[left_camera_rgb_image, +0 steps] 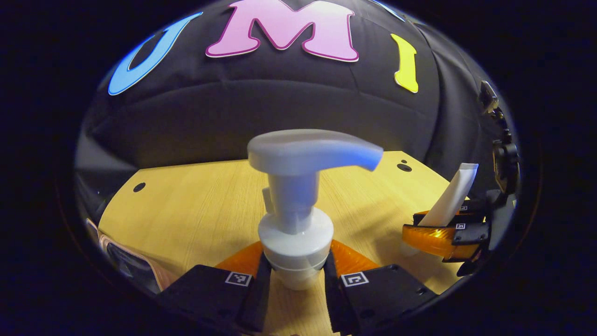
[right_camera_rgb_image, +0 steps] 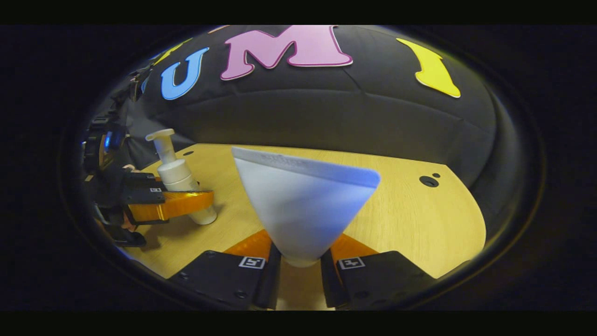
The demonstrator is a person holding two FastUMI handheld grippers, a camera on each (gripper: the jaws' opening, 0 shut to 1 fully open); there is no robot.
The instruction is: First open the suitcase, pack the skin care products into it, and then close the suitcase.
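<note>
A white pump bottle (left_camera_rgb_image: 295, 205) stands upright between the fingers of my left gripper (left_camera_rgb_image: 295, 280), which is shut on its neck just under the collar. In the right gripper view the same pump bottle (right_camera_rgb_image: 179, 179) shows at the left with the left gripper (right_camera_rgb_image: 177, 204) across its body. My right gripper (right_camera_rgb_image: 298, 267) is shut on the lower end of a white squeeze tube (right_camera_rgb_image: 303, 205), flat end up. From the left gripper view, that tube (left_camera_rgb_image: 454, 196) and the right gripper (left_camera_rgb_image: 443, 235) show at the far right. A pink suitcase edge (left_camera_rgb_image: 126, 259) peeks in at lower left.
Both grippers are over a light wooden table (right_camera_rgb_image: 410, 219) with small dark holes (right_camera_rgb_image: 428, 181) near its back edge. The black booth wall rises right behind the table. A person's hand holds the left gripper at the left edge of the right gripper view.
</note>
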